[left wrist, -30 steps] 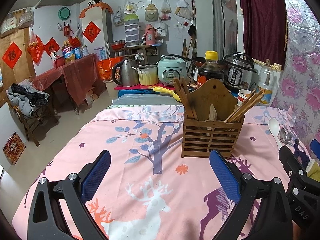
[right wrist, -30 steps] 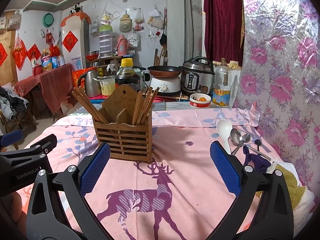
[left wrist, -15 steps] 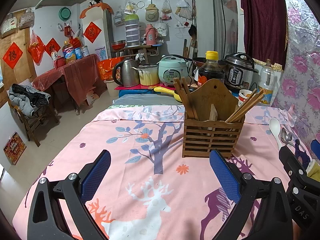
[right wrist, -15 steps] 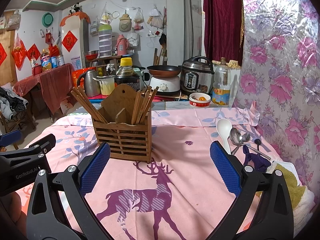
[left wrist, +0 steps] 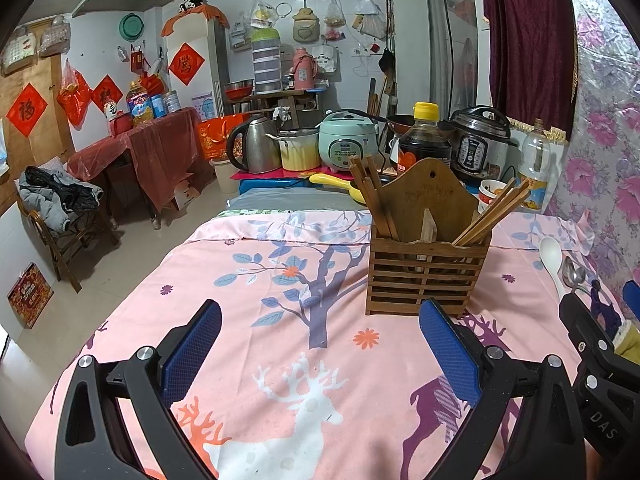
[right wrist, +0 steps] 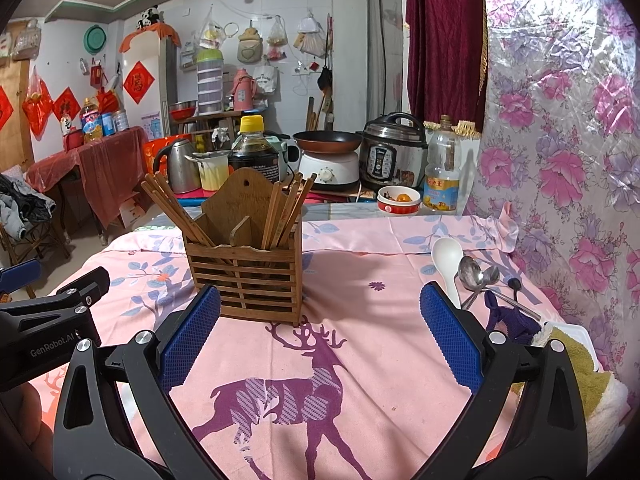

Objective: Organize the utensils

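The spoons lie loose at the right of the right wrist view: a white spoon (right wrist: 447, 261) with metal spoons (right wrist: 476, 276) just beside it, their handles crossing near a dark purple cloth (right wrist: 506, 316). The wooden holder (right wrist: 244, 276) stands in the centre-left of that view, chopsticks (right wrist: 286, 212) already leaning out of both its compartments.

Both tools are empty. The right gripper (right wrist: 320, 340) is spread wide above the pink tablecloth (right wrist: 380, 380), low in the frame; the left gripper (left wrist: 320, 356) is likewise spread wide, with the holder at the upper right of its view.

Risks, as I judge them: the metal spoons overlap, so a pinch may lift two, or drag one and scatter the rest toward the cloth. The white spoon looks smooth and may slip from the pads if taken by the bowl. Thin handles lie flat on soft fabric, so the fingers could bunch the tablecloth and shift the holder. The holder looks light; a spoon knocking the slanted chopsticks could tip it unless the left gripper steadies it.
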The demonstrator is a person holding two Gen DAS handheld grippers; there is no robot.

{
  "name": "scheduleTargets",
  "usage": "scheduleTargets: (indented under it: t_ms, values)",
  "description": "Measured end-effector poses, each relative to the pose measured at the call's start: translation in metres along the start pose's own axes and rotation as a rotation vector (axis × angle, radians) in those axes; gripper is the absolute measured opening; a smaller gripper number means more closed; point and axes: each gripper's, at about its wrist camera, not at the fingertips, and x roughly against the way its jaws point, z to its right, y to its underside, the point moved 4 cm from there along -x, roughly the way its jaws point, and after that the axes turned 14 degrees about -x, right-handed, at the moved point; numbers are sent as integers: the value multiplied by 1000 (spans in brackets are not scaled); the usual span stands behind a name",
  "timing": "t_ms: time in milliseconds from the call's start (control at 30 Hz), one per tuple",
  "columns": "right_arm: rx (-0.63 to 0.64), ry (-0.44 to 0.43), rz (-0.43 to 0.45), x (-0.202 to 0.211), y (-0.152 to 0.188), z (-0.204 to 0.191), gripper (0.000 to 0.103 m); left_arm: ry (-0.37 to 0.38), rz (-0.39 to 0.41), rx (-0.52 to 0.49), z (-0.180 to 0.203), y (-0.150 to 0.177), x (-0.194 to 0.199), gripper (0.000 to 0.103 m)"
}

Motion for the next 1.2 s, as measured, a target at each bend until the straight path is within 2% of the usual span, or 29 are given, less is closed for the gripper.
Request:
scheduleTargets:
  t_ms: [1200]
  values:
    - [1, 0, 0, 0, 0, 1, 96, -3, -2, -2, -2, -1, 0, 97]
